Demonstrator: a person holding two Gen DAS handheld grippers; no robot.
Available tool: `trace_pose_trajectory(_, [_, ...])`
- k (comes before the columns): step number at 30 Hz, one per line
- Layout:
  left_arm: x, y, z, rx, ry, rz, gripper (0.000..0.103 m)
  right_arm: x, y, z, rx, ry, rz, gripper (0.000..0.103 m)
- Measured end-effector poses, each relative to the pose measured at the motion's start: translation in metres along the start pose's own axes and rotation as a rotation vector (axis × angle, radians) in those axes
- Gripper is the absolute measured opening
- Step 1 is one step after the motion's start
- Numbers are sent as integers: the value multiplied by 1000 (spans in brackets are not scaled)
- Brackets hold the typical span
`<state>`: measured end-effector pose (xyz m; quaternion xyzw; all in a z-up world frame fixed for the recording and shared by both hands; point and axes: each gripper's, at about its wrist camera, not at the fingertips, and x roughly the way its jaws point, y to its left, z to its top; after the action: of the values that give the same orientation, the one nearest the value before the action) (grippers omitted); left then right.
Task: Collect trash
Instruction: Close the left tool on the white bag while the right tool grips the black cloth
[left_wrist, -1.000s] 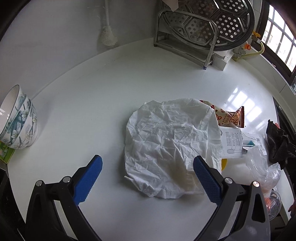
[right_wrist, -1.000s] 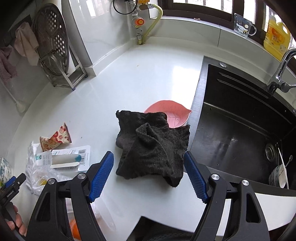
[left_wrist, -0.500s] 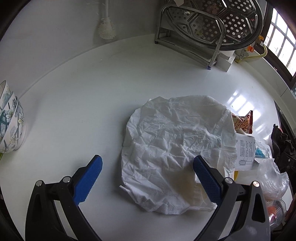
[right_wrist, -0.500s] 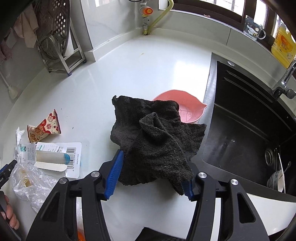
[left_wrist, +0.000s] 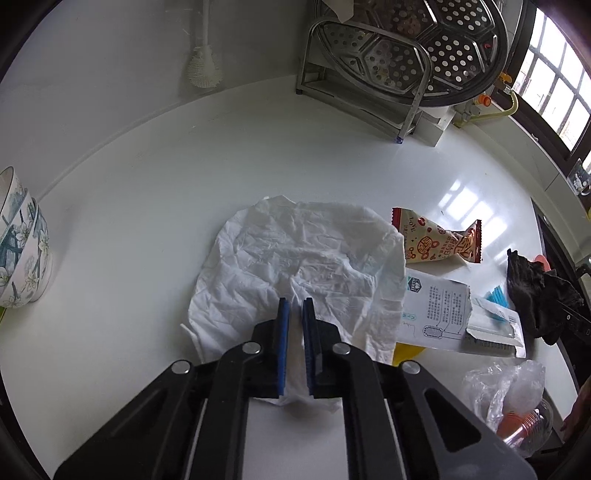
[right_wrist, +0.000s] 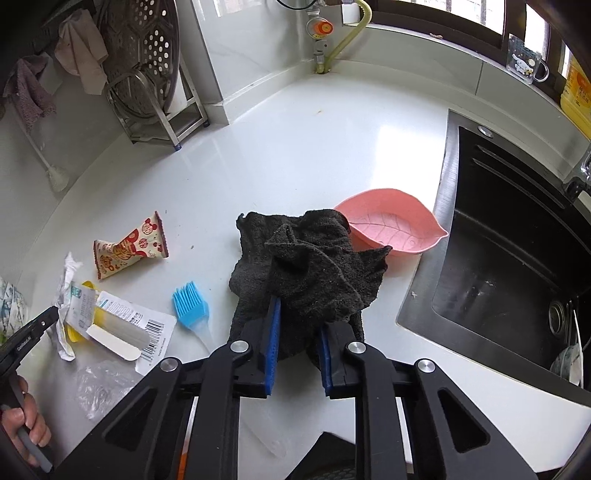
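A crumpled white paper sheet lies on the white counter. My left gripper is shut on its near edge, and a fold of paper shows between the blue pads. A black cloth lies bunched beside the sink; my right gripper is shut on its near side. More trash lies between them: a red patterned snack wrapper, a torn printed package, and a clear plastic bag.
A pink leaf-shaped dish sits behind the cloth. A blue silicone brush lies on the counter. The black sink is at right. A steel rack with steamer trays stands at the back. Stacked bowls stand at left.
Both grippers have closed: the left on the white paper's near edge, the right on the black cloth. The snack wrapper now shows clear of the paper.
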<state>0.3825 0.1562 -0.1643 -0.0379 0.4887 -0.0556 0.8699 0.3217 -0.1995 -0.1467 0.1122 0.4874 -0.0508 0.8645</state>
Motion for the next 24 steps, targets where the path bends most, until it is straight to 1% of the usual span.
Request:
trace_pose_trajectory(5, [-23, 12, 9, -36, -39, -4, 6, -19, 3, 2, -2, -27, 29, 14])
trace_pose_trajectory(9, [-41, 16, 14, -31, -74, 4, 6, -36, 3, 4, 3, -50, 51, 12])
trace_pose_trajectory(10, [-42, 18, 13, -28, -72, 8, 6, -40, 3, 4, 3, -52, 53, 5])
trace_pose_trajectory(13, [-34, 22, 10, -20, -31, 13, 6, -48, 3, 2, 5, -54, 59, 5])
trace_pose_trajectory(15, [-29, 24, 4, -14, -18, 14, 6, -49, 3, 1, 1, -54, 59, 5])
trace_pose_trajectory(19, [-23, 25, -4, -10, -4, -40, 6, -45, 2, -2, -4, -44, 58, 5])
trace_pose_trajectory(20, [-22, 24, -5, -7, -7, -45, 9, -43, 2, -3, -2, -39, 57, 5])
trace_pose_trajectory(21, [-20, 23, -5, -5, -7, -47, 18, -41, 1, -3, 0, -32, 56, 5])
trace_pose_trajectory(22, [-18, 22, -5, -2, -6, -42, 24, -38, 0, -4, 3, -24, 55, 5])
trace_pose_trajectory(23, [-16, 21, -4, -1, -6, -36, 40, -36, -1, -4, 6, -19, 52, 5])
trace_pose_trajectory(24, [-14, 20, -4, -2, -8, -34, 61, -34, -3, -4, 10, -13, 50, 5])
